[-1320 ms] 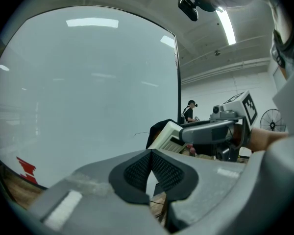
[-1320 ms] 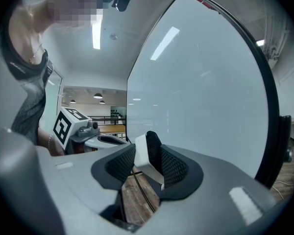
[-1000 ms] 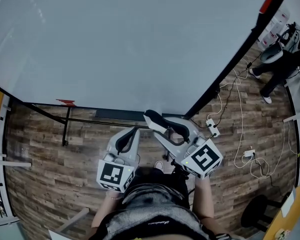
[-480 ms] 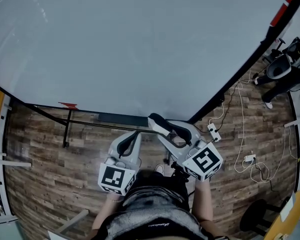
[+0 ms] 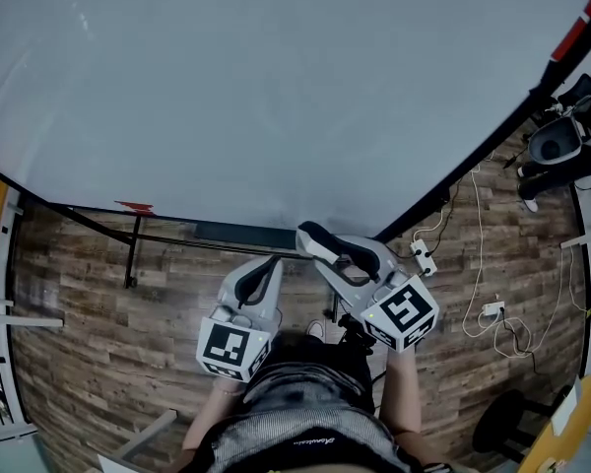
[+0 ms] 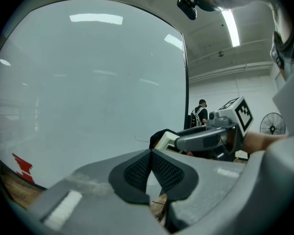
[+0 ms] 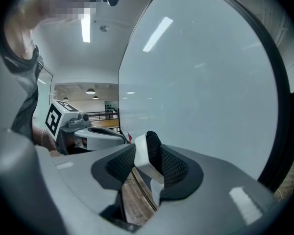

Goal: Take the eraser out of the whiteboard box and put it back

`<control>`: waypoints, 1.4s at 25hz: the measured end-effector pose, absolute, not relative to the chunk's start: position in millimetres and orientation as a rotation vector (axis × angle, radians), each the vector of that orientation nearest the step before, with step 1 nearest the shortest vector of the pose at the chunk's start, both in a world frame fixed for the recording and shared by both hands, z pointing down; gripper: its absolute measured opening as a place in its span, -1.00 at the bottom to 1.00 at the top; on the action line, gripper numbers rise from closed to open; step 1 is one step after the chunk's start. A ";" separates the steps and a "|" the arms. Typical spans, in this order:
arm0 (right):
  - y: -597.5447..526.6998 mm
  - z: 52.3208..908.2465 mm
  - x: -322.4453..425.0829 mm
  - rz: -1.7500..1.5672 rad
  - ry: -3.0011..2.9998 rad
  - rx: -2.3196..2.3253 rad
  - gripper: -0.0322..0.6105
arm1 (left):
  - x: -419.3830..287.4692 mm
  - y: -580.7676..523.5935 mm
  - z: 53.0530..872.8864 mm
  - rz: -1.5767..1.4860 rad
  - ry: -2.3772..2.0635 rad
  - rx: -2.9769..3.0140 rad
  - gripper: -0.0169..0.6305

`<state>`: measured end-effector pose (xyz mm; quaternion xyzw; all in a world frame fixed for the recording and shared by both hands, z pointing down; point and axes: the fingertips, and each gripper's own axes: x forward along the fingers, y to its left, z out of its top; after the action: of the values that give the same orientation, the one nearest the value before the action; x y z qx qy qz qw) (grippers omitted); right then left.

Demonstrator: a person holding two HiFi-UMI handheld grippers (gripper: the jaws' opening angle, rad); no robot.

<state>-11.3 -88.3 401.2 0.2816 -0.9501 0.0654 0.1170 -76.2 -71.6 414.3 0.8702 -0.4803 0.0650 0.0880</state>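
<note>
The eraser (image 5: 316,238), white with a black felt face, sticks out between the pads of my right gripper (image 5: 320,243), which is shut on it. In the right gripper view the eraser (image 7: 147,153) stands on edge between the two pads, in front of the whiteboard (image 7: 201,82). The whiteboard box (image 5: 243,234) is a dark narrow tray at the board's lower edge, just left of the eraser. My left gripper (image 5: 260,272) hovers below the box, jaws shut with nothing between them; its pads (image 6: 137,170) meet at the tips. The left gripper view also shows the eraser (image 6: 162,137).
The big whiteboard (image 5: 276,87) fills the upper half, with a small red mark (image 5: 133,206) near its bottom edge. The stand's black bars (image 5: 130,254) run below. A power strip and cables (image 5: 421,256) lie on the wooden floor at right. A person (image 5: 557,151) stands far right.
My right gripper has sunk a little with the eraser still in it. The left gripper has stayed in place.
</note>
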 end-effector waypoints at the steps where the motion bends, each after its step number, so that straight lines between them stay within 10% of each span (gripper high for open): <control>1: -88.6 403.2 -10.6 0.193 -2.772 0.825 -0.39 | -74.9 -71.6 414.5 0.192 -1.422 2.594 -0.94; 35: -136.2 492.5 -23.2 0.406 -2.569 0.780 -0.38 | -86.1 -115.0 438.0 0.237 -1.358 2.571 -0.94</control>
<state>-23.2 -136.2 492.5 0.2808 -0.9247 0.1463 0.2115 -86.1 -115.0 438.0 0.8758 -0.4626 0.0809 0.1118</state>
